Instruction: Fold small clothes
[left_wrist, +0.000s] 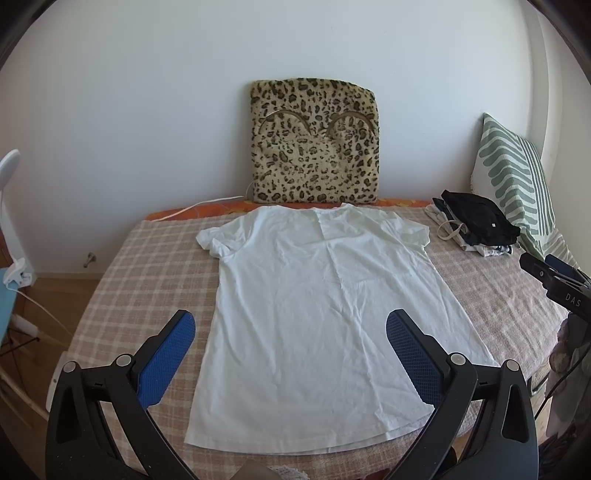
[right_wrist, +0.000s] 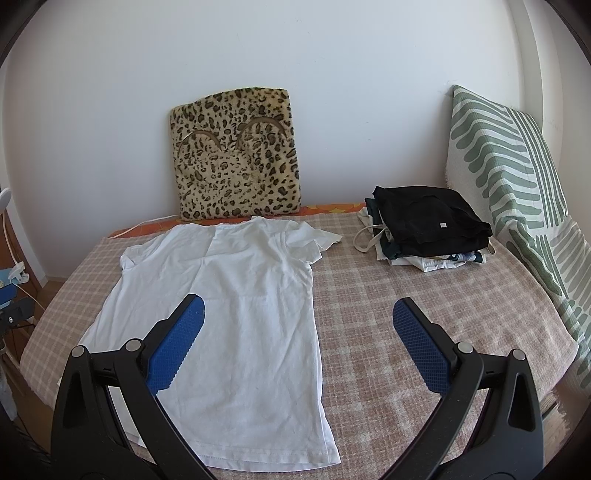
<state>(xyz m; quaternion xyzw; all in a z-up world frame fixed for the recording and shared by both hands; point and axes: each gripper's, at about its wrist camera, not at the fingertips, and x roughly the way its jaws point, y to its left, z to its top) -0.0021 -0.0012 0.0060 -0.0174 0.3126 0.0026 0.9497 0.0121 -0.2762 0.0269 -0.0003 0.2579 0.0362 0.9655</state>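
A white T-shirt (left_wrist: 317, 314) lies spread flat on the checked bedcover (left_wrist: 140, 280), collar at the far side, hem toward me. It also shows in the right wrist view (right_wrist: 236, 314). My left gripper (left_wrist: 291, 325) is open and empty, hovering above the shirt's lower half. My right gripper (right_wrist: 299, 314) is open and empty, hovering above the shirt's right edge and the bedcover (right_wrist: 406, 280). Its black body (left_wrist: 554, 284) shows at the right edge of the left wrist view.
A stack of folded clothes with a black garment on top (right_wrist: 428, 225) sits at the far right (left_wrist: 476, 225). A leopard-print cushion (left_wrist: 314, 144) leans on the wall. A green-striped pillow (right_wrist: 509, 192) stands at the right. The bed's left edge drops to a wooden floor (left_wrist: 55, 295).
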